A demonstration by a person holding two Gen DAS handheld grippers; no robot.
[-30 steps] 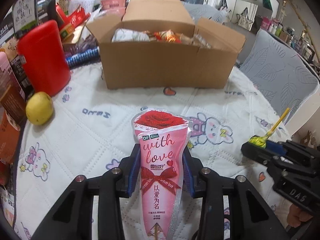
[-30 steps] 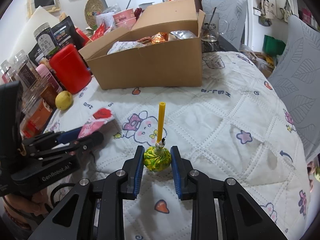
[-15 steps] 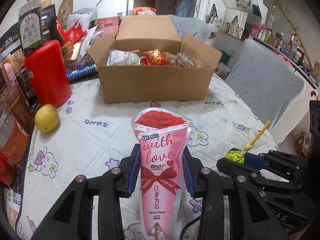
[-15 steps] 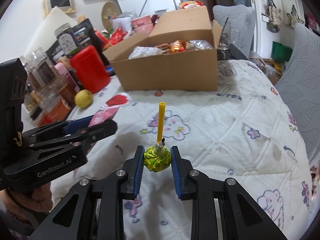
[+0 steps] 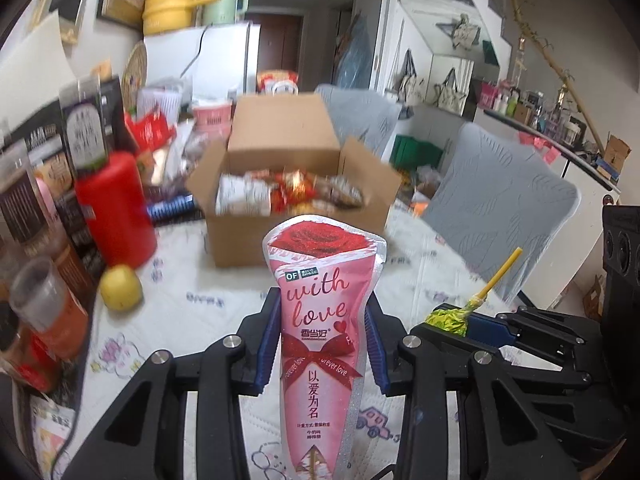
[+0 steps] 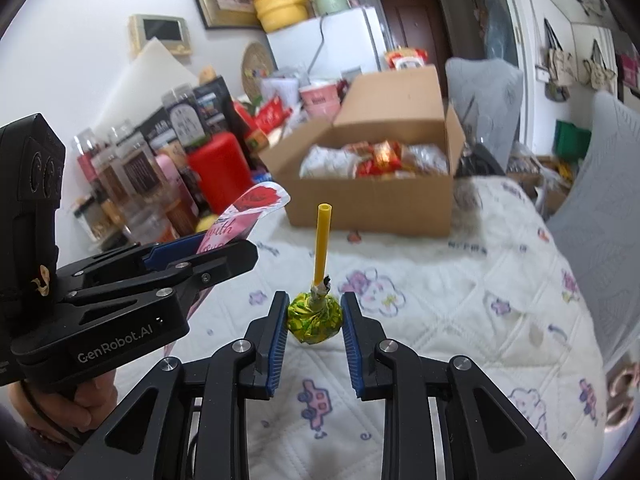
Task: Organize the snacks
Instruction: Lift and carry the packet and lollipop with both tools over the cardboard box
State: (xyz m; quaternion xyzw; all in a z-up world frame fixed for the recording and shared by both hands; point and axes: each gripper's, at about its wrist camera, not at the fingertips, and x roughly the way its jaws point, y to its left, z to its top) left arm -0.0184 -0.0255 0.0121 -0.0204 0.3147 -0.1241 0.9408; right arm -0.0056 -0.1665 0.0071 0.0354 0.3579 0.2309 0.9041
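Note:
My left gripper [image 5: 322, 344] is shut on a pink cone-shaped "with love" snack packet [image 5: 322, 320], held upright above the quilted table; the packet also shows in the right wrist view [image 6: 248, 216]. My right gripper [image 6: 315, 320] is shut on a lollipop [image 6: 316, 312] with a green-yellow foil head and a yellow stick; it shows in the left wrist view [image 5: 448, 316] too. An open cardboard box [image 5: 296, 216] holding several wrapped snacks stands ahead on the table, also in the right wrist view [image 6: 372, 196]. Both grippers are raised, side by side, short of the box.
A red canister [image 5: 114, 208], a yellow fruit [image 5: 120, 288], jars and packets crowd the table's left side. Grey chairs [image 5: 500, 200] stand to the right behind the table edge. The white quilted cloth [image 6: 460, 300] lies between the grippers and the box.
Both grippers have lifted higher off the table with their snacks still held, so the view looks down into the box. The two grippers have drawn closer together.

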